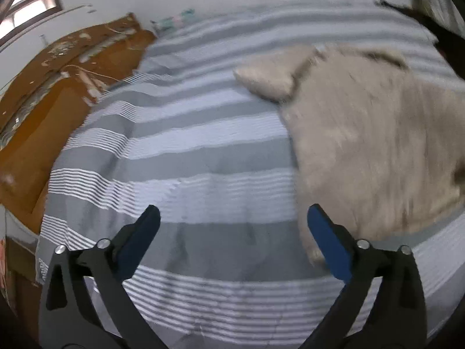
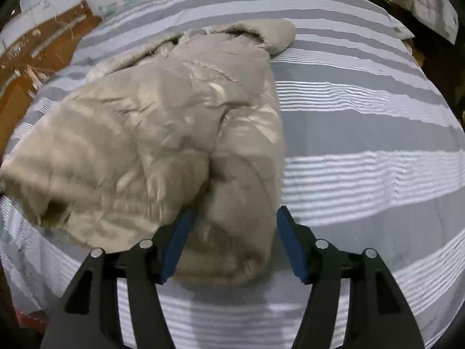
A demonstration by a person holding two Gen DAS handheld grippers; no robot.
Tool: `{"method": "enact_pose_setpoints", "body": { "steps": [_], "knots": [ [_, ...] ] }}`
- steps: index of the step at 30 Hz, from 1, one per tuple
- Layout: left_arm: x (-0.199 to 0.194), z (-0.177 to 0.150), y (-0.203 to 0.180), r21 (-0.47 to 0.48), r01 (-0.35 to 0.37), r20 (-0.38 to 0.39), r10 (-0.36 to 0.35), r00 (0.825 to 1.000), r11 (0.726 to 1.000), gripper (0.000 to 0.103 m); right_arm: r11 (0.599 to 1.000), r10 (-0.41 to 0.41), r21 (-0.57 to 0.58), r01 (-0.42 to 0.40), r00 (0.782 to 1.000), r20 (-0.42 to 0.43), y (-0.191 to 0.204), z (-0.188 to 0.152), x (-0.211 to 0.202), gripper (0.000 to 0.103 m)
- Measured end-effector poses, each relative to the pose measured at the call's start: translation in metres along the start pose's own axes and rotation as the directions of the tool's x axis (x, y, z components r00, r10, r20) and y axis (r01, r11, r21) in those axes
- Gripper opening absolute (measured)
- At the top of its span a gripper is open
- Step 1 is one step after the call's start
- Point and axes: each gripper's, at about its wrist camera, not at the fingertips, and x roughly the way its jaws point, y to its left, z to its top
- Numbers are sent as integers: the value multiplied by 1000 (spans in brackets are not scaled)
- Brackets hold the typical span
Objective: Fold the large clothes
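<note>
Striped grey-white bed [image 2: 363, 133]: puffy beige hooded jacket [image 2: 151, 133] half-folded at 10 o'clock; left gripper [image 1: 232, 218] and right gripper [image 2: 232, 221] both released, final folds left.

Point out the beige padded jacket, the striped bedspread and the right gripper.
beige padded jacket [image 2: 162, 133]: right wrist view, on the crumpled middle of its body.
striped bedspread [image 2: 363, 133]: right wrist view, on a bare grey stripe right of the jacket.
right gripper [image 2: 232, 241]: right wrist view, midway between its blue-padded fingertips, over the jacket's near edge.

Dim, soft light; a bright window [image 1: 27, 0] at upper left. Motion blur smears both views; fisheye bends and darkens the edges.
</note>
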Motion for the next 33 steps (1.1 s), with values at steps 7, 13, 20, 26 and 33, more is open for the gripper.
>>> {"method": "enact_pose_setpoints", "body": {
  "steps": [7, 13, 20, 26, 33],
  "knots": [
    [68, 31, -37, -4, 19, -87, -19, 996, 1000, 99, 992, -120, -40, 116, 988, -98, 24, 4, 47, 50],
    [100, 13, -94, 63, 51, -168, -39, 985, 997, 97, 991, -135, 11, 135, 991, -11, 11, 5, 23, 20],
    [108, 4, -95, 53, 67, -188, -56, 981, 996, 98, 966, -31, 256, 28, 999, 8, -82, -13, -24, 16],
    [97, 0, -78, 49, 24, -166, -16, 986, 999, 98, 897, 0, 441, -36, 997, 82, -120, -35, -37, 35],
    [100, 2, -67, -32, 46, -202, -52, 978, 998, 100, 980, -9, 198, -2, 999, 51, -77, 16, -16, 88]
  ]
}}
